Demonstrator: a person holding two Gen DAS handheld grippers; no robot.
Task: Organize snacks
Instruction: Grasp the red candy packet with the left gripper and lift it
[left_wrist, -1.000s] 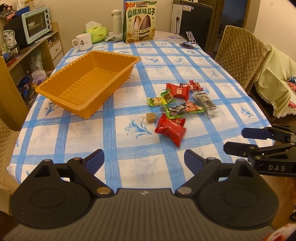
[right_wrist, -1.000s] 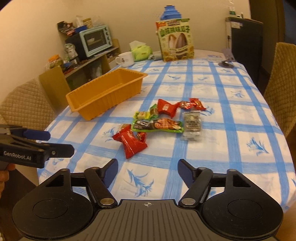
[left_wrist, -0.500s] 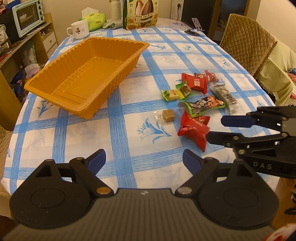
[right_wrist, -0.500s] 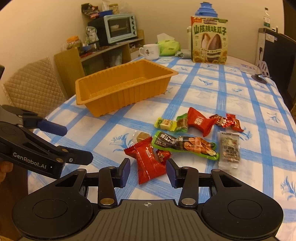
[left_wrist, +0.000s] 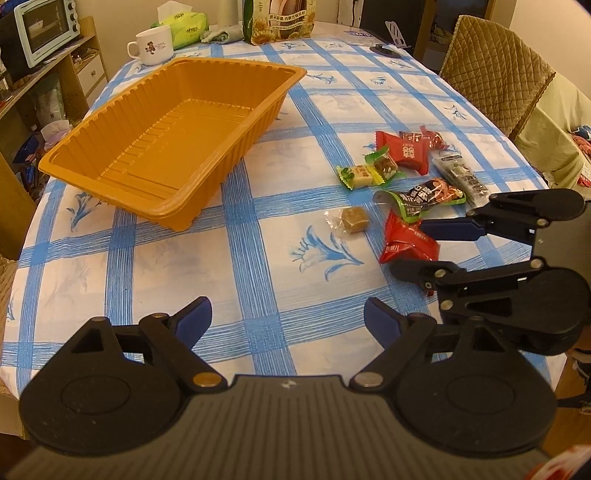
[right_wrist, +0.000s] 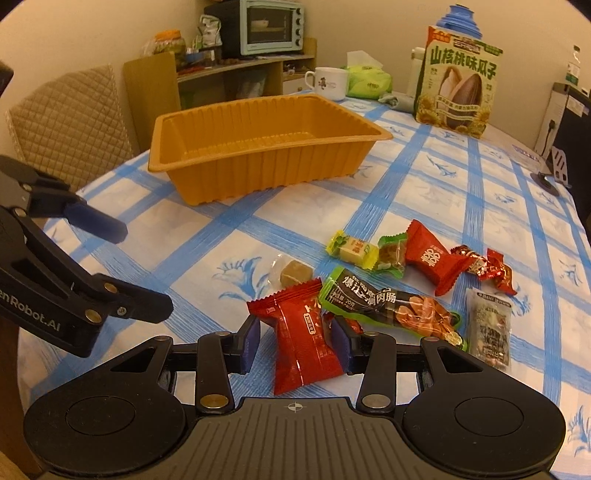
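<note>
The right tongs (right_wrist: 295, 341) sit low over the blue-checked tabletop (right_wrist: 480, 177), narrowed around the nearest red crinkly foil snack packet (right_wrist: 301, 332). A blue pad stands on either side of it, with a sliver of gap on the left, so I would call this a grasp about to close rather than a firm hold. The left tongs (left_wrist: 288, 319) hang wide apart with nothing in them, back near the table edge.

The trouble I would expect comes from the crowding. A long green-and-black sausage wrapper (right_wrist: 388, 308) lies touching the red packet's far side, just by the right pad, and could be pinched along with it or dragged off. The puffy foil may also squirt out if the pads close on its edge. A small brown candy in clear wrap (right_wrist: 291, 273) sits just beyond and could be nudged away.

The empty orange ribbed plastic tray (right_wrist: 258, 147) waits well apart, so a loose grip might drop the packet on the way.
</note>
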